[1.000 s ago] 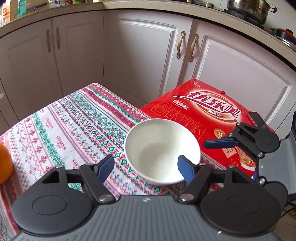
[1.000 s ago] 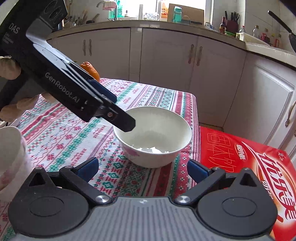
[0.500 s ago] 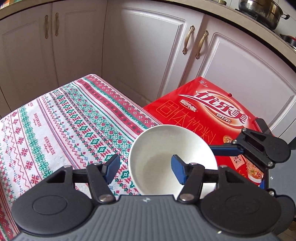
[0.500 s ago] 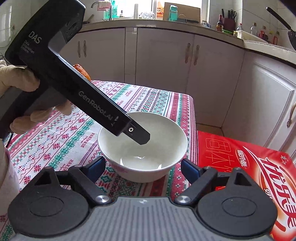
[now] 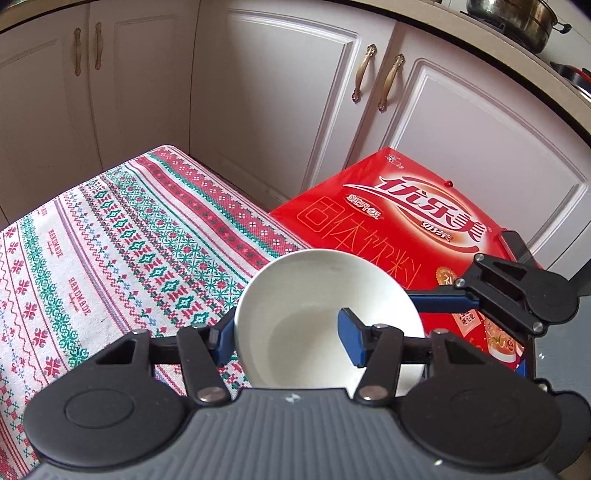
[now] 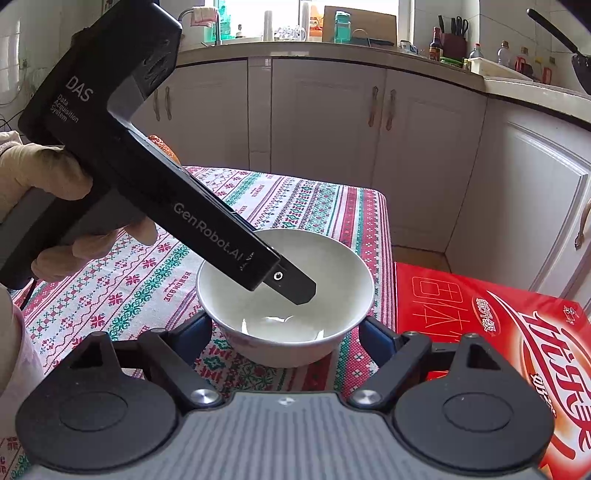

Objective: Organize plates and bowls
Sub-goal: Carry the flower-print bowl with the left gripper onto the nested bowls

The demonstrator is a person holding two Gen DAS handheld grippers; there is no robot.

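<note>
The left gripper (image 5: 288, 341) had its fingers clamped on the near wall of the white bowl (image 5: 310, 295), one blue finger (image 5: 223, 341) outside the rim and the other inside; the bowl sat near the corner of the bench (image 5: 122, 236), on a woven cloth (image 5: 85, 258) of red and green bands with "HANDMADE" stitched along it. The right gripper (image 6: 286, 334) straddled the same bowl, its fingers closing, one on either side of the bowl's foot; whether they touched it could not be told. Seen from the right wrist, the left gripper's black body read "DAS", "Data Acquisition System" and "GenRobot.AI"; a gloved hand (image 6: 37, 181) held its handle. Beside the bench lay a red carton (image 5: 399, 221) printed with large white and orange Chinese characters; behind it stood white cabinet doors (image 5: 273, 96) with brass handles; farther off, a steel pot (image 5: 517, 18) sat on the counter; bottles there were too small to read.
</note>
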